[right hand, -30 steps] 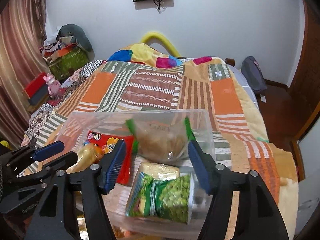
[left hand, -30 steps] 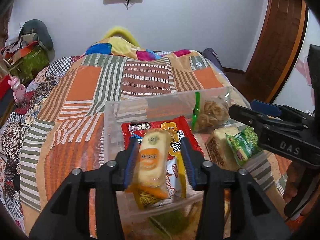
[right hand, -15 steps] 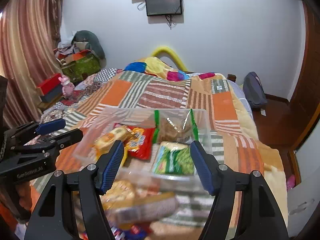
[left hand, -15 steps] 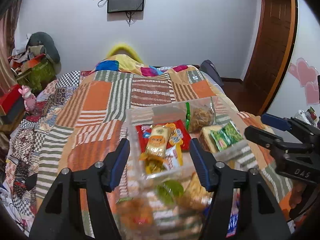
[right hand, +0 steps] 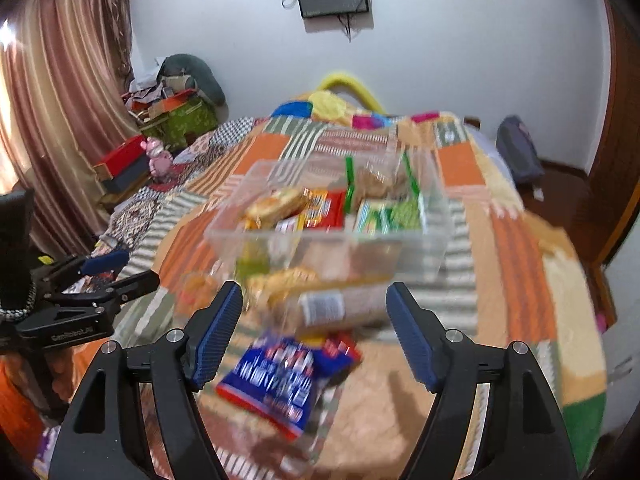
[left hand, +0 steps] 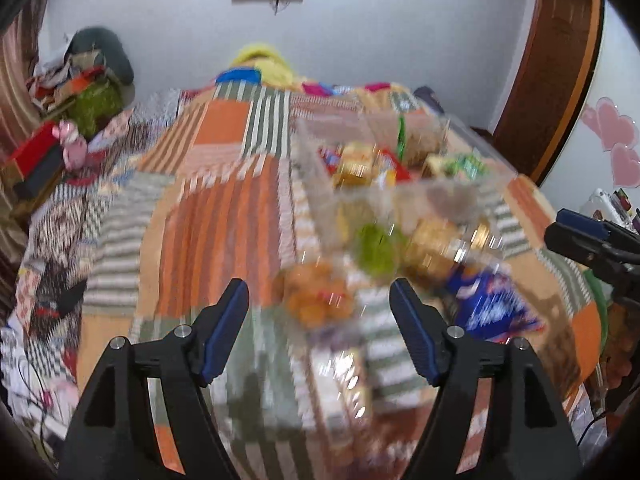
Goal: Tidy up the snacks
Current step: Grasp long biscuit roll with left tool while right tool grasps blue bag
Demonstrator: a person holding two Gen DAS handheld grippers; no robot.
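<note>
Both grippers have pulled back from the clear plastic bin since a second ago; the yellow wrapped cake the left gripper pinched then now lies inside the bin, and that gripper is spread wide with nothing between its fingers. Both views are motion-blurred, so detail is limited.

Left to right, relative to the right gripper: the left gripper stands well off to its left, level with it. Just ahead of the left finger sits an orange packet, blurred. Directly ahead, between the fingers, lies a long pale bread-like pack with a white label. Nearer, just under the gap, lies the blue-and-red foil bag, flat and crinkled. The bin is beyond these on the patchwork quilt of the bed, holding several packets, green ones at its right. The right gripper is also spread and empty.

Judgement: next pick is one of the loose packs in front of the bin. The foil bag is thin and slippery; better to close on a raised edge or across its short width than press flat into the soft quilt. The long pack looks soft, so grip it mid-length, lightly, to keep it level. The bin wall is rigid and low: lift clear of the rim before release.
</note>
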